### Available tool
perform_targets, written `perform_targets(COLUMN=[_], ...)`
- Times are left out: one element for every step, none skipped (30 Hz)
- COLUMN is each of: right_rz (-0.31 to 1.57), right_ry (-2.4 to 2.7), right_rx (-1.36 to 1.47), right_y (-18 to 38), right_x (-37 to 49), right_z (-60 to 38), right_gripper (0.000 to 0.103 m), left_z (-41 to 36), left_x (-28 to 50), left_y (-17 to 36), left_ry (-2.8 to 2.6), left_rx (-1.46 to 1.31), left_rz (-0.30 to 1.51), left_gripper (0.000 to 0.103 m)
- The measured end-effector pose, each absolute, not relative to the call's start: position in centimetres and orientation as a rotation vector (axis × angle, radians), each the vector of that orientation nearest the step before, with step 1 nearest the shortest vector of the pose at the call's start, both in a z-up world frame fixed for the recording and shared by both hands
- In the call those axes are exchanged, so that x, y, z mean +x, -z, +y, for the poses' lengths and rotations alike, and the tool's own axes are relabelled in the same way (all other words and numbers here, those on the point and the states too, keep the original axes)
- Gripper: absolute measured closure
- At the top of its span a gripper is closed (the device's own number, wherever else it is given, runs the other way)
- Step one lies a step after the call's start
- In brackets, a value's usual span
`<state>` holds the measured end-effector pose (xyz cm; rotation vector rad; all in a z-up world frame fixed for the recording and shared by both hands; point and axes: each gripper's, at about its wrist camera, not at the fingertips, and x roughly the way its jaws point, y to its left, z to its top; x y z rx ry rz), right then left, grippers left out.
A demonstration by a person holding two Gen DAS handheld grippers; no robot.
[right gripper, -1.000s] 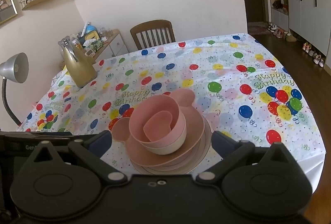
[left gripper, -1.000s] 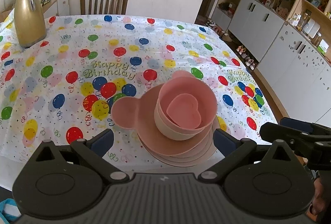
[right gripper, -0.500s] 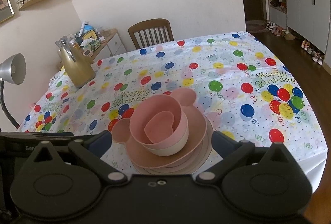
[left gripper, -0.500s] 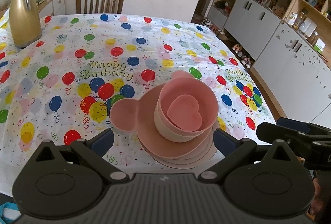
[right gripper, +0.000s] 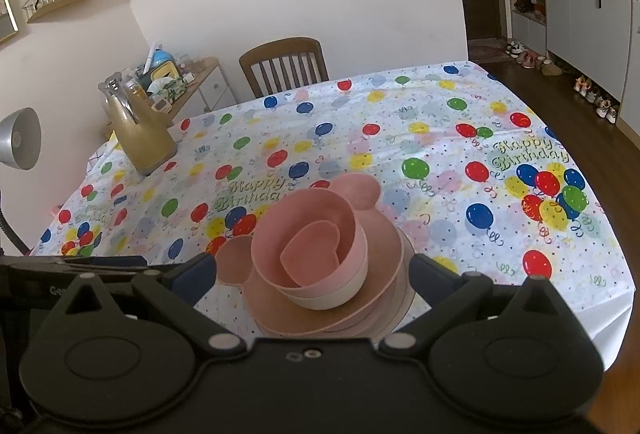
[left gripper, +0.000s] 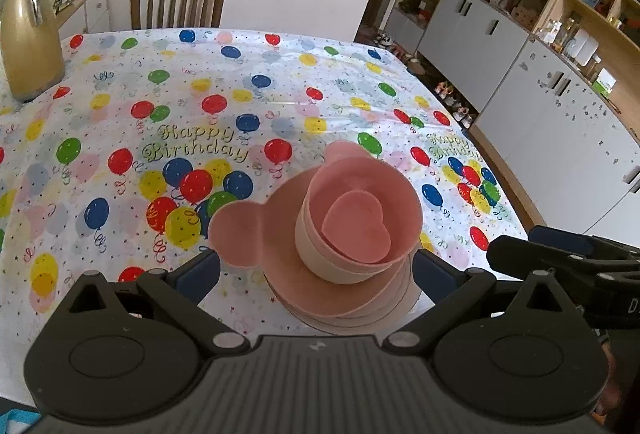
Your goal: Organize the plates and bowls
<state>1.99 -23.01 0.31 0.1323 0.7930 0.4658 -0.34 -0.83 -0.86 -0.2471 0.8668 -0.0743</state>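
Note:
A stack of pink plates (left gripper: 352, 298) (right gripper: 376, 298) stands near the table's front edge; the top one is bear-shaped with round ears (left gripper: 236, 234) (right gripper: 358, 189). Nested bowls (left gripper: 320, 254) (right gripper: 332, 294) sit on it, with a small pink heart-shaped dish (left gripper: 356, 228) (right gripper: 312, 254) inside. My left gripper (left gripper: 316, 268) is open, fingers on either side of the stack, above it. My right gripper (right gripper: 312, 274) is open likewise and empty. The right gripper's fingers (left gripper: 560, 250) show at the right of the left wrist view.
A gold thermos jug (left gripper: 28, 29) (right gripper: 138, 129) stands at the far left of the balloon tablecloth (left gripper: 240, 93) (right gripper: 440, 137). A wooden chair (left gripper: 176, 5) (right gripper: 284, 65) is behind the table. Cabinets (left gripper: 540, 93) line the right wall. A desk lamp (right gripper: 20, 141) is at the left.
Both views have shifted slightly; the stack sits a little lower and closer in the frames. Both grippers stay open and nothing on the table has moved.

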Motion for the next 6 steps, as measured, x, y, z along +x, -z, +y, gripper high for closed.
perform_targets(right_rz=[0.792, 0.790, 0.789, 0.789, 0.788, 0.787], right_ry=[-0.462, -0.459, -0.455, -0.451, -0.446, -0.441], right_rx=[0.132, 0.133, 0.135, 0.137, 0.139, 0.143], right_y=[-0.34, -0.36, -0.38, -0.37, -0.35, -0.33], right_x=[2.02, 2.04, 2.08, 2.12, 2.17, 2.24], right_z=[-22.91, -22.83, -22.74, -22.69, -22.66, -22.65], right_gripper=[0.000, 0.000, 0.000, 0.000, 0.000, 0.000], left_z=[-0.73, -0.66, -0.58, -0.50, -0.43, -0.37], left_x=[-0.30, -0.25, -0.17, -0.08, 0.03, 0.12], left_y=[0.86, 0.82, 0.81, 0.81, 0.84, 0.88], left_ry=[0.080, 0.085, 0.087, 0.090, 0.092, 0.094], left_rx=[-0.248, -0.247, -0.245, -0.243, -0.241, -0.239], left_rz=[0.864, 0.861, 0.859, 0.858, 0.859, 0.860], left_gripper=[0.000, 0.000, 0.000, 0.000, 0.000, 0.000])
